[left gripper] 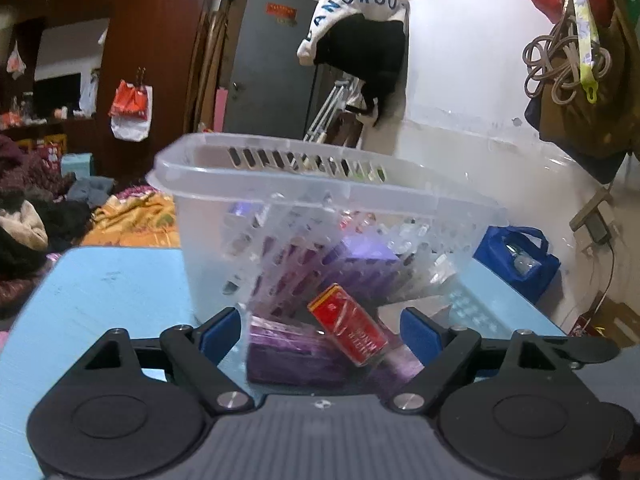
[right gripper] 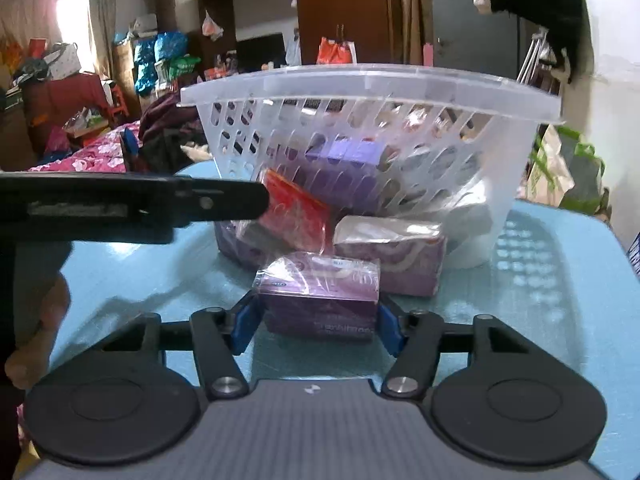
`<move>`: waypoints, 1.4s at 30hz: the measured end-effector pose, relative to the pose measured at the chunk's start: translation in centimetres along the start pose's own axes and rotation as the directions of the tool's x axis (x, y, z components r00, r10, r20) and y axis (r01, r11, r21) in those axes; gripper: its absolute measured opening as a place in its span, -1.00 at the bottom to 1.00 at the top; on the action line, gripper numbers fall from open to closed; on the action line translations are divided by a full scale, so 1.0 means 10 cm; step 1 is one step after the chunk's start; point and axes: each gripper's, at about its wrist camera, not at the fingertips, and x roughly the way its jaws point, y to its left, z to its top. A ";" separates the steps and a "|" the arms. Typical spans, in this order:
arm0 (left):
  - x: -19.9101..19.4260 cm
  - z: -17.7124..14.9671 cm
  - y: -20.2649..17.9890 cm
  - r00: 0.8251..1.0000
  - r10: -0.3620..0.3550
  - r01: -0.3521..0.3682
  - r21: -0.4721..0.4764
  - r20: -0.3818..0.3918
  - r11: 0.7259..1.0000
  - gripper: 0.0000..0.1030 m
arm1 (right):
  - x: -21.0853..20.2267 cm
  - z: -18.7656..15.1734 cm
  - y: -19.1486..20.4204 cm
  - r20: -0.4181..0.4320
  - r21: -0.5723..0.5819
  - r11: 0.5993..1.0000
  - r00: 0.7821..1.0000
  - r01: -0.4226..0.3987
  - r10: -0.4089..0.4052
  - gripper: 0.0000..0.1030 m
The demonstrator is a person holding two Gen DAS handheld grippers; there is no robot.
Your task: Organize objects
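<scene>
A clear slotted plastic basket [left gripper: 256, 184] stands on the light blue table [left gripper: 112, 288], also in the right wrist view [right gripper: 440, 88]. A purple box lies inside it [right gripper: 344, 168]. In front lie purple boxes [left gripper: 288, 356] and a red box [left gripper: 348, 330]. My left gripper [left gripper: 322, 328] is open, its blue pads to either side of the red box and apart from it. My right gripper [right gripper: 316, 322] is shut on a purple box [right gripper: 320, 300] resting on the table. Another purple box [right gripper: 394, 256] and the red box [right gripper: 296, 216] lie behind it.
The left gripper's black body [right gripper: 132, 204] crosses the right wrist view at the left, with a hand [right gripper: 44, 320] below. A blue bag [left gripper: 516, 260] sits beyond the table's right edge. A bed with clothes [left gripper: 36, 216] lies to the left.
</scene>
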 end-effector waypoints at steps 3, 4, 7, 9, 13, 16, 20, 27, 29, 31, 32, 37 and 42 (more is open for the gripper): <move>0.07 -0.02 -0.07 1.000 -0.005 0.005 -0.005 -0.015 1.000 0.73 | -0.17 -0.10 -0.08 0.055 0.012 0.999 0.998 0.035 -0.035 0.22; 0.10 -0.03 -0.10 1.000 -0.003 0.003 -0.001 -0.019 1.000 0.73 | -0.23 -0.13 -0.13 0.070 0.027 0.999 0.997 0.028 -0.030 0.22; 0.14 -0.05 -0.16 1.000 0.012 -0.011 0.009 -0.017 1.000 0.58 | -0.35 -0.18 -0.26 0.106 0.061 0.997 0.993 0.040 -0.047 0.22; 0.15 -0.05 -0.20 1.000 0.026 -0.026 0.019 -0.017 0.999 0.31 | -0.39 -0.19 -0.33 0.118 0.080 0.996 0.992 0.042 -0.052 0.23; 0.15 -0.10 -0.29 1.000 -0.003 0.005 0.069 -0.019 0.998 -0.30 | -0.36 -0.18 -0.34 0.128 0.096 0.995 0.992 0.008 -0.021 0.23; 0.05 -0.15 -0.35 0.999 0.010 -0.015 0.108 0.041 0.994 -0.38 | -0.37 -0.19 -0.32 0.140 0.089 0.996 0.990 0.009 -0.021 0.23; -0.15 -0.19 -0.35 0.993 -0.007 -0.008 0.128 0.119 0.992 -0.40 | -0.39 -0.21 -0.33 0.158 0.090 0.996 0.987 -0.006 -0.008 0.23; -0.33 -0.22 -0.26 0.978 -0.052 0.029 0.114 0.204 0.993 -0.40 | -0.44 -0.24 -0.29 0.202 0.072 0.997 0.979 0.003 -0.018 0.23; -0.34 -0.22 -0.27 0.975 -0.063 0.038 0.118 0.214 0.992 -0.40 | -0.45 -0.25 -0.29 0.215 0.067 0.998 0.976 0.006 -0.021 0.23; -0.36 -0.24 -0.29 0.971 -0.066 0.037 0.130 0.230 0.991 -0.40 | -0.47 -0.26 -0.28 0.230 0.061 0.998 0.973 0.006 -0.019 0.23; -0.37 -0.24 -0.29 0.969 -0.067 0.036 0.132 0.237 0.991 -0.40 | -0.48 -0.26 -0.28 0.236 0.060 0.998 0.972 0.008 -0.022 0.23; -0.41 -0.25 -0.22 0.964 -0.070 0.045 0.104 0.256 0.994 -0.44 | -0.52 -0.28 -0.26 0.267 0.046 0.999 0.963 0.017 -0.029 0.23; -0.41 -0.25 -0.23 0.963 -0.072 0.045 0.108 0.261 0.993 -0.47 | -0.51 -0.27 -0.26 0.267 0.042 0.999 0.963 0.017 -0.027 0.23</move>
